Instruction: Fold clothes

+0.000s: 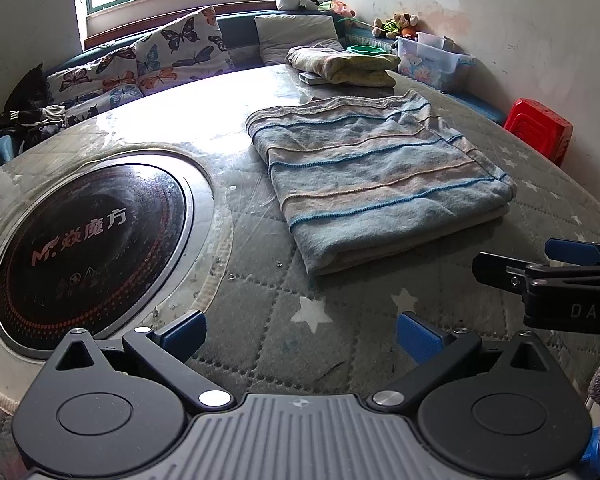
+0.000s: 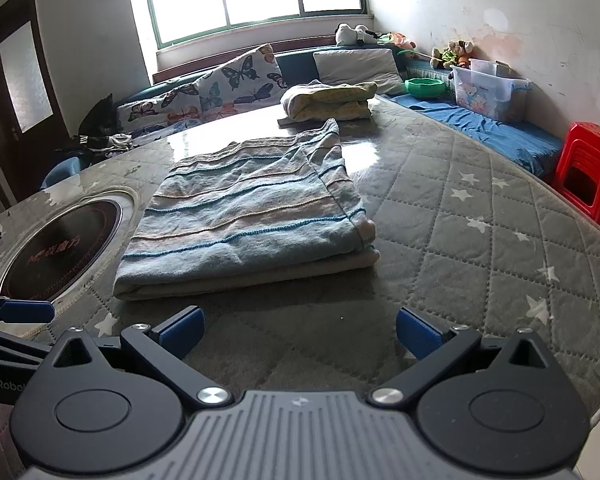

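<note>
A blue-grey striped garment (image 1: 376, 172) (image 2: 248, 216) lies folded into a flat rectangle on the round table (image 1: 260, 320) (image 2: 460, 240). My left gripper (image 1: 300, 338) hovers open near the table's front edge, short of the garment's near corner, with nothing between its blue pads. Equally open and empty, my right gripper (image 2: 300, 336) sits just before the garment's near edge. The right gripper's fingers (image 1: 556, 264) show at the right of the left wrist view. One left finger (image 2: 24, 312) shows at the left of the right wrist view.
A round black induction cooktop (image 1: 88, 248) (image 2: 56, 244) is set into the table left of the garment. A folded yellow-green cloth (image 1: 344, 64) (image 2: 332, 100) lies at the table's far side. Butterfly cushions (image 1: 152, 60), a clear storage box (image 2: 488, 88) and a red stool (image 2: 588, 164) ring the table.
</note>
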`<action>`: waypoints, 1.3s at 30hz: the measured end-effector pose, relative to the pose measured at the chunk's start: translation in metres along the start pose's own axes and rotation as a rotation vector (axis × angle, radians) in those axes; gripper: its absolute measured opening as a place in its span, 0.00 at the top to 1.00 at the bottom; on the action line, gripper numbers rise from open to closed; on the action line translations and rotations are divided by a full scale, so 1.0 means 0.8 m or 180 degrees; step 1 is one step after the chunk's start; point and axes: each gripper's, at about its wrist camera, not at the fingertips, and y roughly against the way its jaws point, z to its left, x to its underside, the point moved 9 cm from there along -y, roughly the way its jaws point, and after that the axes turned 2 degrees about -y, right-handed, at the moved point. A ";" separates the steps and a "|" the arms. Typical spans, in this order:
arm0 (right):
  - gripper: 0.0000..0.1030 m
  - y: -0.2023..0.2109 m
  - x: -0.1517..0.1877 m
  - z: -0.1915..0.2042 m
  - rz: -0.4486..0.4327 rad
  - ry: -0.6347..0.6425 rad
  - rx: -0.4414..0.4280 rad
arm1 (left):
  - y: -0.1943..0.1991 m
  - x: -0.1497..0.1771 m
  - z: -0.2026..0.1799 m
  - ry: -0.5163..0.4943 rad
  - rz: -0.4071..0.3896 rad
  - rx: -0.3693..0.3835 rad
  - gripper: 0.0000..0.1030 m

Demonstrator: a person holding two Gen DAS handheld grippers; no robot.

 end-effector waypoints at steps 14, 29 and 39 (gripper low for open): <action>0.00 -0.006 -0.011 -0.004 0.0030 0.0003 -0.0016 | -0.007 -0.006 0.000 0.0004 0.0058 0.0003 0.00; 0.00 -0.016 -0.016 -0.013 0.0077 -0.0033 0.0001 | -0.018 -0.009 -0.003 -0.0008 0.0147 0.0013 0.00; 0.00 -0.027 -0.020 -0.018 0.0121 -0.0037 0.0016 | -0.026 -0.013 -0.001 -0.0020 0.0174 -0.0004 0.00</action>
